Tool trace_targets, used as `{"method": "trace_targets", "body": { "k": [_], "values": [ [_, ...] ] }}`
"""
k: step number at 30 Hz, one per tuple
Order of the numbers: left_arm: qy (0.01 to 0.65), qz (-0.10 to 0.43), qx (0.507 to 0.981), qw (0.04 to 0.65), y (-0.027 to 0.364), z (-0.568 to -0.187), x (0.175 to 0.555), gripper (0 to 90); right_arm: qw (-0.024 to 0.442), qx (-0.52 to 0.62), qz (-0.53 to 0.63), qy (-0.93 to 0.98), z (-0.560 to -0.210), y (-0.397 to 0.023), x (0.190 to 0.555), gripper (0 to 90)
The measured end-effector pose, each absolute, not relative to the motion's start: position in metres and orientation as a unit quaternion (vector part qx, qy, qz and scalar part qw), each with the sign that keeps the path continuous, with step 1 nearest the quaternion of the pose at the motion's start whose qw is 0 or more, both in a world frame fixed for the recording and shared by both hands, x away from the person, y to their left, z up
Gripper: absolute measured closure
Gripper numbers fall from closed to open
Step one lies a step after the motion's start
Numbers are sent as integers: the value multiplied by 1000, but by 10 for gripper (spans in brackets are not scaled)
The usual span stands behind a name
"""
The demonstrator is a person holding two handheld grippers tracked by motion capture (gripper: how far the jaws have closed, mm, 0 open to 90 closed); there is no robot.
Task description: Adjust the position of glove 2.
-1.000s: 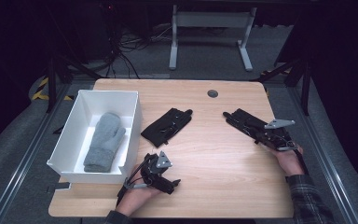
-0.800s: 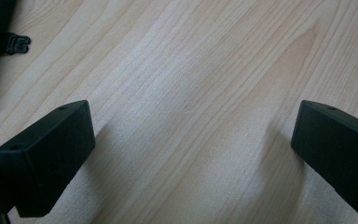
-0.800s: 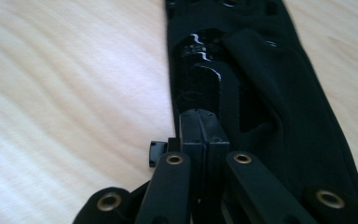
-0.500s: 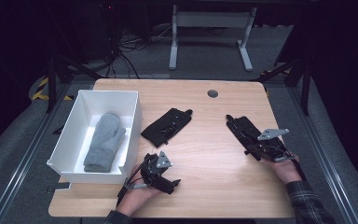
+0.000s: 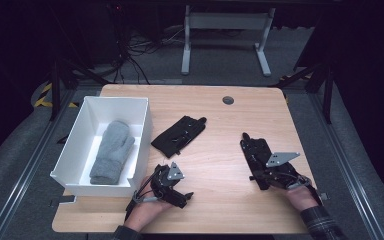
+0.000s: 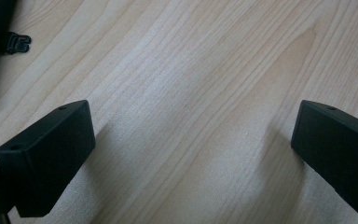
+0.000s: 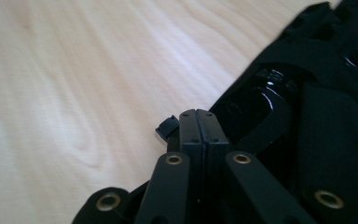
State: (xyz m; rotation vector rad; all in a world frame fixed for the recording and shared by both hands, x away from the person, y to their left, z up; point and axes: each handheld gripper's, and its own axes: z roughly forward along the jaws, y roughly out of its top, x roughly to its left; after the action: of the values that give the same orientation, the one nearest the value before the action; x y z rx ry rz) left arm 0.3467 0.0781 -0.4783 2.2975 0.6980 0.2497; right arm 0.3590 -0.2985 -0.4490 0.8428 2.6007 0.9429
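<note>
nearest the person, the left gripper (image 5: 172, 187) lies low over the front of the pale wooden tabletop (image 5: 215, 210), held in a hand (image 5: 147, 212) just in front of the white rectangular box. in the left gripper view its two black fingers (image 6: 46, 158) stand wide apart with only bare wood grain between them.

to the right, the right gripper (image 5: 260, 162) rests over a black strapped glove (image 5: 252, 150) that lies flat on the tabletop near the right edge. in the right gripper view its fingers (image 7: 199, 133) are pressed together, tips side by side; the glove's shiny black padding and webbing (image 7: 307, 107) lie right beside and past them, and whether a fold of fabric is pinched between them cannot be told.

farther in, near the middle of the tabletop, a second black glove (image 5: 179, 135) lies flat, well apart from the first, just beside the box.

at the left, the white rectangular box (image 5: 70, 150) holds a grey knitted mitten (image 5: 112, 152) lying lengthwise on its floor.

beyond, a small dark round grommet (image 5: 228, 100) sits near the far edge of the tabletop.
</note>
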Motion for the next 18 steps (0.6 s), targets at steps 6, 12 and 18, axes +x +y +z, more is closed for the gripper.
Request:
{"method": "trace_targets", "body": {
  "k": [6,12,18],
  "values": [
    [269,96,890,355,79,-478,347,1,96,259,338,900,-451,-278,339,900],
    [270,97,890,355,79,-478,347,1,86,229,334,910,-450,-259,323,900],
    [270,96,890,355,79,-478,347,1,63,211,342,914,-452,-250,313,900]
  ]
}}
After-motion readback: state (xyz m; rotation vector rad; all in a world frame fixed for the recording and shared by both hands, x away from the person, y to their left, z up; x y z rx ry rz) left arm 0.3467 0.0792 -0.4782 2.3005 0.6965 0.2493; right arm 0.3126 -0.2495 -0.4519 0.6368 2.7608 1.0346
